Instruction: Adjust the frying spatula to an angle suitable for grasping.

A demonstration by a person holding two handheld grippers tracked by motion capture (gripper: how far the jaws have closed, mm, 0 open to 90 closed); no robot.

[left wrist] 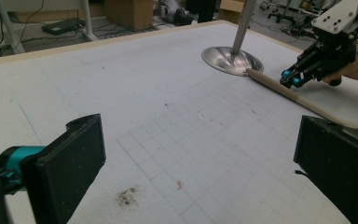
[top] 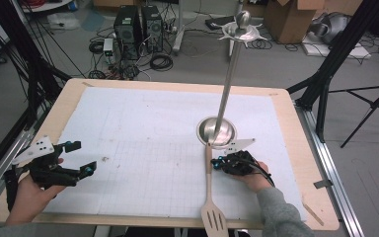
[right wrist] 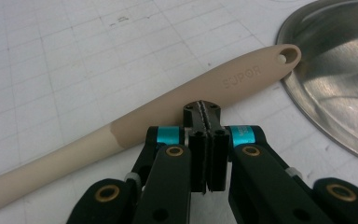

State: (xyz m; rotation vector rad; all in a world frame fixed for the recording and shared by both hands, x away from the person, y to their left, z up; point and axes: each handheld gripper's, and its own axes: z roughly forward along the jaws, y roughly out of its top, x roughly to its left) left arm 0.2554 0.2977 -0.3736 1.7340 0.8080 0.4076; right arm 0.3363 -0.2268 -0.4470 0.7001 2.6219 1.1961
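A beige slotted spatula (top: 209, 187) lies flat on the white grid mat, its handle end (right wrist: 242, 79) touching the round base of a metal stand (top: 217, 132). My right gripper (top: 216, 163) rests on the mat just right of the handle. Its jaws are shut with nothing between them, and its tips (right wrist: 203, 110) press against the handle's side. My left gripper (top: 81, 157) is held at the table's left edge, jaws wide open and holding nothing (left wrist: 200, 158). From there I see the spatula (left wrist: 284, 91) and the right gripper (left wrist: 291, 79) farther off.
The stand's thin pole (top: 227, 84) rises to a ring of hooks (top: 242, 32). The mat (top: 143, 123) has a small dirt smudge (left wrist: 127, 197). The wooden table edge (top: 321, 197) frames the mat. Computers, cables and boxes lie on the floor beyond.
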